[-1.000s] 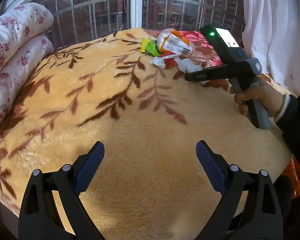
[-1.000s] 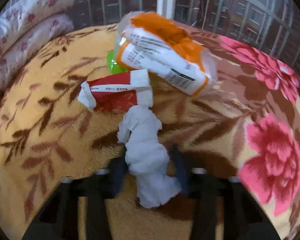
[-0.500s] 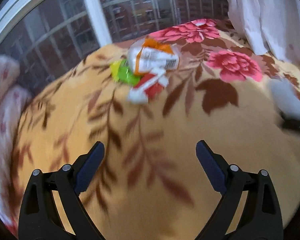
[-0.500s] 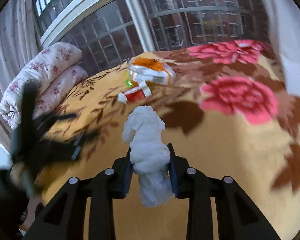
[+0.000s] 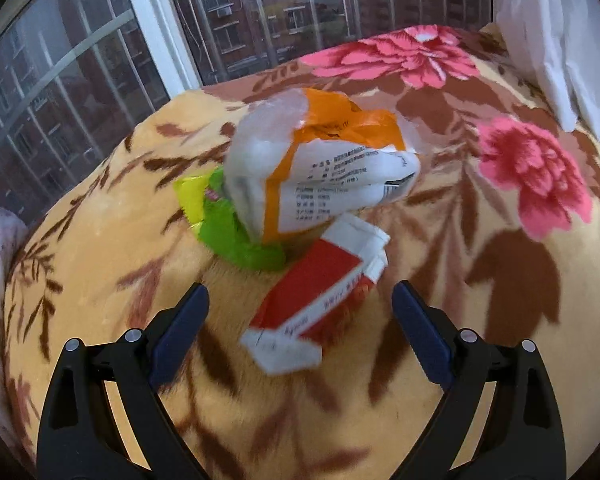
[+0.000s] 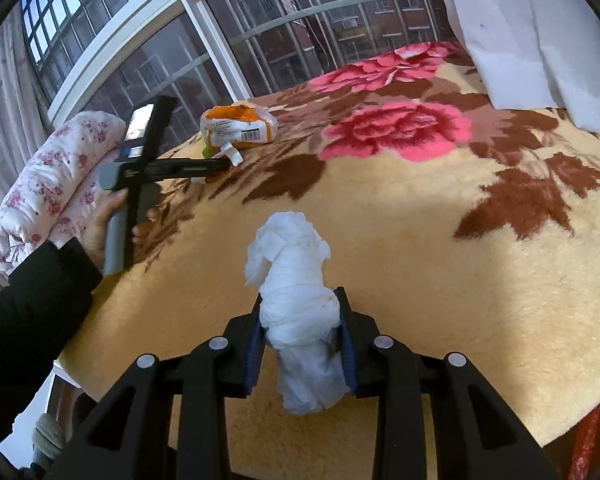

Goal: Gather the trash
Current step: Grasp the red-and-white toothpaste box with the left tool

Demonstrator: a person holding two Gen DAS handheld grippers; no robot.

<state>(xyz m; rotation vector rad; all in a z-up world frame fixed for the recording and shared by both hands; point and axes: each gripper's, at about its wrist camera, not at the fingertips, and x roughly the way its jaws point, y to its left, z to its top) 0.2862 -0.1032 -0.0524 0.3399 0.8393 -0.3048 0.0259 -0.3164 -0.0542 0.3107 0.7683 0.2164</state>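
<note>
A second ago the right gripper (image 6: pixel 303 330) sat low by the pile with the tissue (image 6: pixel 296 300) between its jaws; now it is drawn back from the pile, and the tissue rides with it, clear of the bed (image 6: pixel 440 280). The jaws are clamped on the wad at its middle, one pad on each side, its crumpled top standing out ahead of them and its tail hanging below. So one piece of trash looks collected and on its way out; where it is to be dropped is not in view.

Meanwhile the left gripper (image 5: pixel 300 320) has swung in from the open blanket to the pile itself. Its jaws stand wide apart and hold nothing. The red carton (image 5: pixel 320 300) lies flat on the bed between them, a little ahead of the tips and slanted, its white end nearest the camera. Just behind it the orange bag (image 5: pixel 320 168) leans over the green wrapper (image 5: pixel 236 232), both touching the carton's far end or close to it.

The carton seems the next pick: the jaws already straddle it and need only come down and close.
</note>
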